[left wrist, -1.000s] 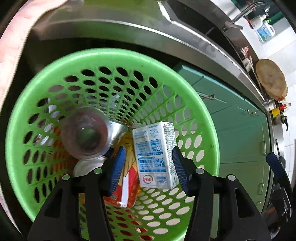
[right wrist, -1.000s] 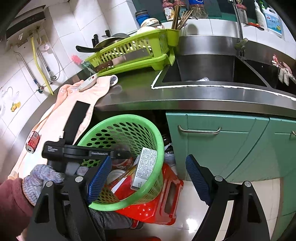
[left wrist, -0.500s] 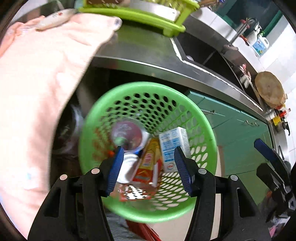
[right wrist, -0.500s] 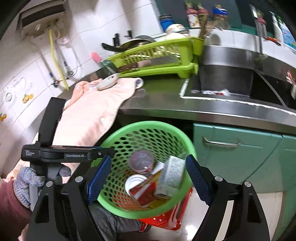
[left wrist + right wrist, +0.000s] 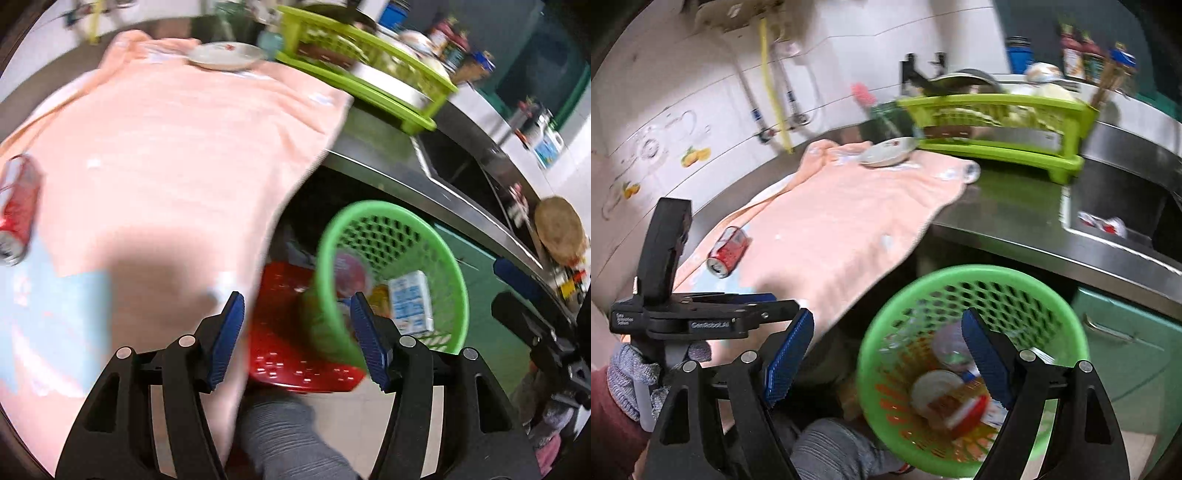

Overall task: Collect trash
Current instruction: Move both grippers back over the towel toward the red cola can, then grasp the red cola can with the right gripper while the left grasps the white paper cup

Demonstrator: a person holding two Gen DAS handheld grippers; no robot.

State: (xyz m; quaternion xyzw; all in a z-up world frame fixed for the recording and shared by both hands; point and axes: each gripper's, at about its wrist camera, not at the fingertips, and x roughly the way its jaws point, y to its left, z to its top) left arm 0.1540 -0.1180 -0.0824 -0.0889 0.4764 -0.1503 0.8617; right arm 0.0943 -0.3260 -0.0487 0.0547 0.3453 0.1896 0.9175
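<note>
A green mesh basket [image 5: 391, 218] [image 5: 960, 275] stands on a red stool [image 5: 288, 332] below the counter. It holds a blue-and-white milk carton [image 5: 410, 299], a cup and wrappers. A red soda can [image 5: 16, 210] [image 5: 727, 251] lies on its side on the pink towel [image 5: 184, 129] [image 5: 849, 221] over the counter. My left gripper [image 5: 295, 306] hangs above the towel's edge and the stool; its jaws are opening with nothing between them. My right gripper [image 5: 888, 321] is open and empty, above the basket's left rim.
A white plate [image 5: 225, 55] [image 5: 886, 153] rests at the towel's far end, beside a lime dish rack [image 5: 369, 62] [image 5: 997, 122]. The steel sink [image 5: 1115, 236] holds crumpled wrappers [image 5: 1100, 223]. Green cabinets stand right of the basket. A person's grey-clad knee [image 5: 288, 435] is below.
Both grippers rose and swung left, away from the basket toward the towel-covered counter. The left jaws widened. The red can and the plate came into the left wrist view.
</note>
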